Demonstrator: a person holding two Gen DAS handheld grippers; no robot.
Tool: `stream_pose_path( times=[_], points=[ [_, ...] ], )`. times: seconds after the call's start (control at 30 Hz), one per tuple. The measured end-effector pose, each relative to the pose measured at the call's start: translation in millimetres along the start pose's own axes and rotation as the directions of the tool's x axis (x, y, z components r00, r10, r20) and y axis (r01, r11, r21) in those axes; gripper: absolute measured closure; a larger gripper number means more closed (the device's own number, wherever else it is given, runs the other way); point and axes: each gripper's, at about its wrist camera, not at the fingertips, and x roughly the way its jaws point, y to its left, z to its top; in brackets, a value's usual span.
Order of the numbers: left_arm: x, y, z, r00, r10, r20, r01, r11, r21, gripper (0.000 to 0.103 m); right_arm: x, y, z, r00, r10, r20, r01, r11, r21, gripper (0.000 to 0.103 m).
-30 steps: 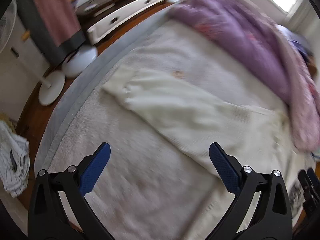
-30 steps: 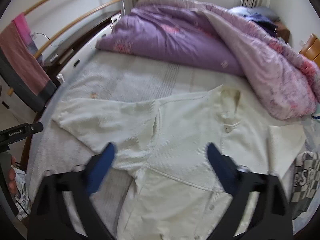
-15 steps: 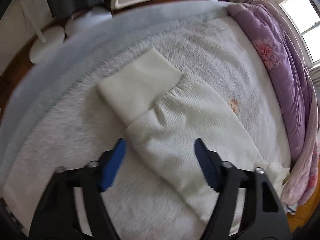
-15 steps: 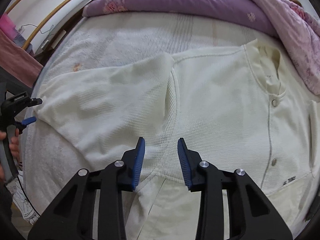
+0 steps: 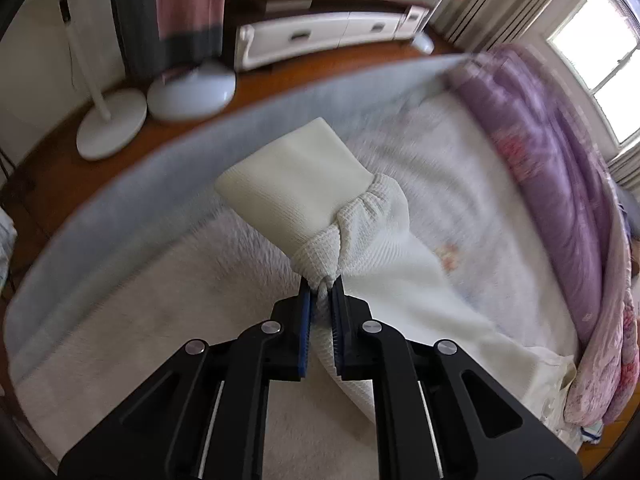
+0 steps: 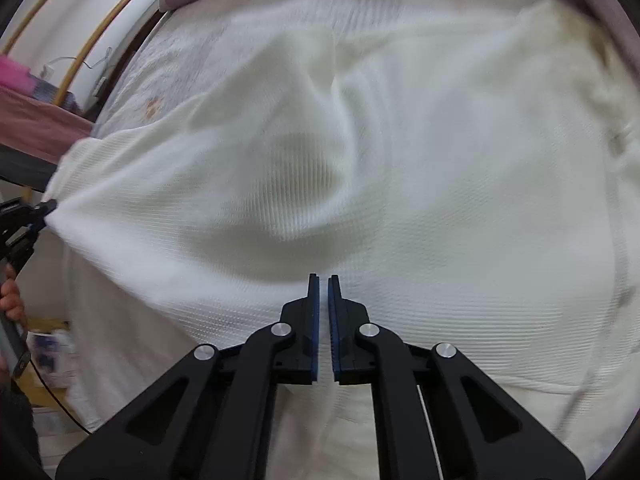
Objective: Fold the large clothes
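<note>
- We are handling one cream garment (image 6: 400, 160), which is lying across the bed (image 5: 120, 320) and filling the middle of the right wrist view.
- Our left gripper (image 5: 321, 304) is clamping the sleeve (image 5: 360, 240) just behind the one smooth ribbed cuff (image 5: 292, 184); its jaws are nearly together with bunched knit pinched between the two blue pads, centre of the left wrist frame.
- In the right wrist view that same gripper is showing at the left edge, gripping the sleeve end, with the fabric stretching tight from it.
- Our right gripper (image 6: 323, 292) is sitting low in the centre of its frame, jaws almost closed with a thin gap; we cannot tell whether any cloth is caught between them.
- One purple quilt (image 5: 560, 160) is lying along the right side of the left wrist frame.
- Two round white stand bases (image 5: 112, 128) are sitting on the wooden floor, upper left.
- One white drawer unit (image 5: 320, 36) is standing at the top.
</note>
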Motion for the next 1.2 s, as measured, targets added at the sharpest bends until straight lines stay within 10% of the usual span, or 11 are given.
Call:
stream_pose_path(
  times=[0.23, 0.53, 0.87, 1.2],
  points=[
    [-111, -74, -30, 0.978, -0.114, 0.175, 0.078, 0.977, 0.199, 0.094, 13, -17, 4, 0.994, 0.084, -0.068, -0.082, 0.996, 0.037, 0.101],
    [-193, -259, -145, 0.933, -0.304, 0.192, 0.185, 0.863, 0.47, 0.094, -138, -124, -24, 0.979, 0.112, 0.169, -0.119, 0.992, 0.036, 0.1],
    [-135, -458, -345, 0.941, -0.339, -0.011, 0.267, 0.719, 0.642, 0.094, -283, -339, -57, 0.936, -0.082, 0.343, 0.023, 0.985, 0.172, 0.096],
    [-41, -538, -523, 0.97, -0.204, -0.129, 0.222, 0.55, 0.805, 0.094, -333, -500, -44, 0.896, -0.271, 0.352, 0.147, 0.929, 0.341, 0.094]
  ],
)
